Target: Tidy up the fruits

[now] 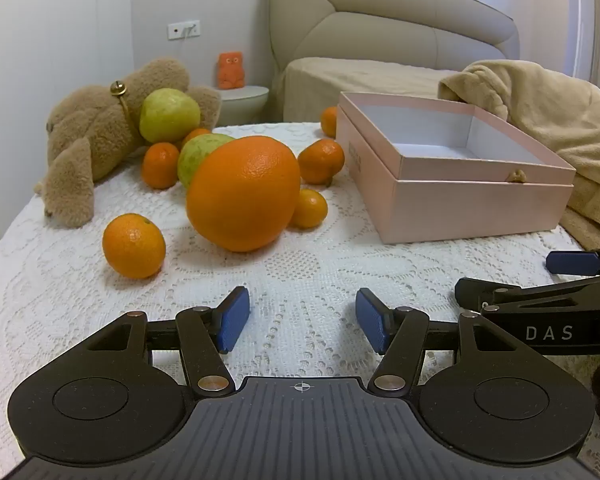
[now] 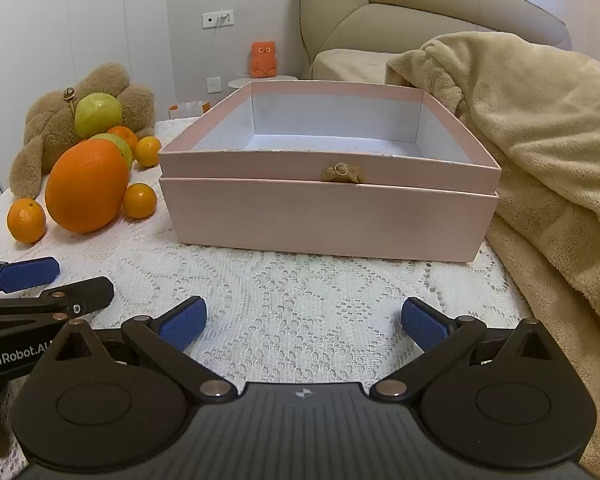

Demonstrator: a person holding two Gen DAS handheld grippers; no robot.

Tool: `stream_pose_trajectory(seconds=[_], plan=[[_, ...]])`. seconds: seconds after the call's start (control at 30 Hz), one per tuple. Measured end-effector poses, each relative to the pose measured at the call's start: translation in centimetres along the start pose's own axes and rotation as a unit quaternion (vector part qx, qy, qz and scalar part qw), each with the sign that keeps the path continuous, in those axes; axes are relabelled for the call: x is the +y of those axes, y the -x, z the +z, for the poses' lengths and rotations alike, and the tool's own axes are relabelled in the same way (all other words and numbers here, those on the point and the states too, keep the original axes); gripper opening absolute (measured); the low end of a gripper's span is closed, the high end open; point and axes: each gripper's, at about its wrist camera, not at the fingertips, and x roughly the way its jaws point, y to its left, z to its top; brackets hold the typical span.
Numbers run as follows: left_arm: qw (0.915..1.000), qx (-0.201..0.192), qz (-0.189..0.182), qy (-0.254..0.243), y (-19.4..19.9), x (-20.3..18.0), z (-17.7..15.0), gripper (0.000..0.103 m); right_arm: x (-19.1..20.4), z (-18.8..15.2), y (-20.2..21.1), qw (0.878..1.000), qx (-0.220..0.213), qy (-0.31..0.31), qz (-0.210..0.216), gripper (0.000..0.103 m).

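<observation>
Beside the pink box (image 2: 328,216), fruit crowds a teddy bear (image 1: 88,140); both grippers' jaws stand apart, holding nothing

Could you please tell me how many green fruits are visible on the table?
2: one green fruit rests against the teddy bear; the other sits behind the big orange. More may be hidden.

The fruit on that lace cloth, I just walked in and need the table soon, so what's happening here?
A person holds two grippers over the lace tablecloth. The left gripper and right gripper are both open and empty. The big orange, small oranges, and green fruits lie loose beside a teddy bear. The pink box is empty, so sorting hasn't started.
</observation>
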Motion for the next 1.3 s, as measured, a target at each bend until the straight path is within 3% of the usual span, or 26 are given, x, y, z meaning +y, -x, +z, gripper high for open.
stream_pose_trajectory(seconds=[1.3], plan=[[1.0,0.0,0.002,-0.002,-0.01,-0.02,0.0,0.065,-0.03,0.0,0.01,1.0,0.0,-0.002,0.002,0.103]])
